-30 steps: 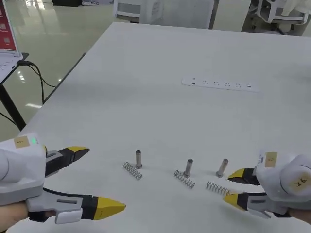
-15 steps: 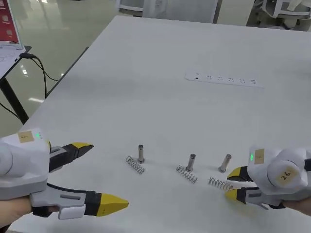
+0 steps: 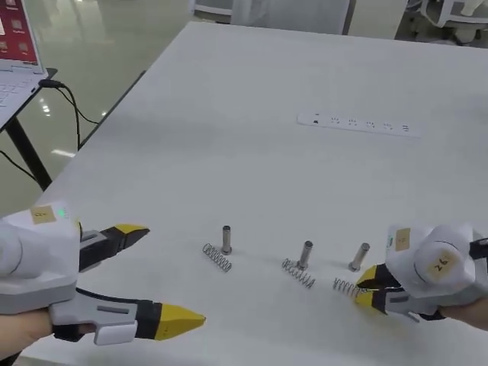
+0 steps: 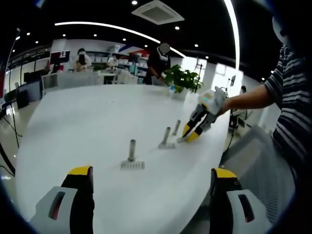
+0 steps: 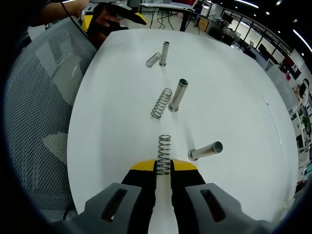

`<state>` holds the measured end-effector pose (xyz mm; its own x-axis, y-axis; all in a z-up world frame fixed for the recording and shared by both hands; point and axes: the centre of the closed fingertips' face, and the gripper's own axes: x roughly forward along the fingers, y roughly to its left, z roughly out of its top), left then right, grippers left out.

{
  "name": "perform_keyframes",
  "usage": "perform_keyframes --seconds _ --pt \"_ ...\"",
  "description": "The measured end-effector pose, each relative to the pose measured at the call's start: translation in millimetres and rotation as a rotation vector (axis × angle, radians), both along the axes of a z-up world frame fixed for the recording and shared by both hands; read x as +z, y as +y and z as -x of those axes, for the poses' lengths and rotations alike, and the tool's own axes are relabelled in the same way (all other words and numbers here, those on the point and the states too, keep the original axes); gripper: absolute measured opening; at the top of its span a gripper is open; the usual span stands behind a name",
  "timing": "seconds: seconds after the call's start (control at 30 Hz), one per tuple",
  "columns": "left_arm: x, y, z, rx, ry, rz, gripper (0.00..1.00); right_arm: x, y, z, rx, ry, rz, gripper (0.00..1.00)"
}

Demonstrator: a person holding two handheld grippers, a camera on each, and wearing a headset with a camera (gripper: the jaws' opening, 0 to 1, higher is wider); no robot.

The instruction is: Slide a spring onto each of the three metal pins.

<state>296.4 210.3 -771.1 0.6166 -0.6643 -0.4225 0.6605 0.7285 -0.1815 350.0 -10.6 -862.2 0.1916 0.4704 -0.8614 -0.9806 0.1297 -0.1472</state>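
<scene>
Three short metal pins stand in a row on the white table: left pin (image 3: pixel 226 239), middle pin (image 3: pixel 306 254), right pin (image 3: pixel 360 257). A loose spring lies beside each: left spring (image 3: pixel 217 257), middle spring (image 3: pixel 298 273), right spring (image 3: pixel 344 286). My right gripper (image 3: pixel 367 290) is at the right spring's near end. In the right gripper view its yellow tips (image 5: pixel 164 168) are drawn in around that spring (image 5: pixel 164 146), next to the right pin (image 5: pixel 205 150). My left gripper (image 3: pixel 164 276) hovers open at the lower left, holding nothing, aimed at the left pin (image 4: pixel 131 148).
A white power strip (image 3: pixel 358 124) lies farther back on the table. The table's left edge (image 3: pixel 114 114) drops to the floor, with a laptop (image 3: pixel 15 53) and cables beyond. A mesh chair (image 5: pixel 44 97) stands near the front edge.
My right gripper has moved left onto the right spring's end and its jaws have narrowed around it. The left gripper has stayed open and nearly in place.
</scene>
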Motion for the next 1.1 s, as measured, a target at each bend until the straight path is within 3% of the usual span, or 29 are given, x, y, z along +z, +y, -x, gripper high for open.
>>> perform_keyframes --seconds 0.13,0.37,0.57,0.83,1.0,1.1 --pt "0.8 -4.9 0.9 -0.022 0.003 -0.004 0.97 6.4 -1.3 3.1 0.045 -0.032 0.015 0.08" --pt "1.4 -19.0 0.1 -0.067 0.0 -0.004 0.95 20.4 -0.9 12.1 0.079 -0.043 0.015 0.08" --pt "1.4 -35.6 6.9 -0.14 0.015 0.0 0.92 36.3 6.5 19.0 0.094 -0.058 -0.018 0.08" --pt "2.2 -54.9 11.3 -0.222 0.026 0.011 0.79 58.8 24.9 33.0 0.12 -0.065 -0.083 0.08" --pt "0.0 -69.8 9.5 -0.281 0.034 0.006 0.66 62.6 33.1 41.9 0.146 -0.064 -0.097 0.08" --pt "0.8 -80.7 6.0 -0.308 0.018 0.0 0.66 63.3 35.5 45.6 0.161 -0.063 -0.096 0.08"
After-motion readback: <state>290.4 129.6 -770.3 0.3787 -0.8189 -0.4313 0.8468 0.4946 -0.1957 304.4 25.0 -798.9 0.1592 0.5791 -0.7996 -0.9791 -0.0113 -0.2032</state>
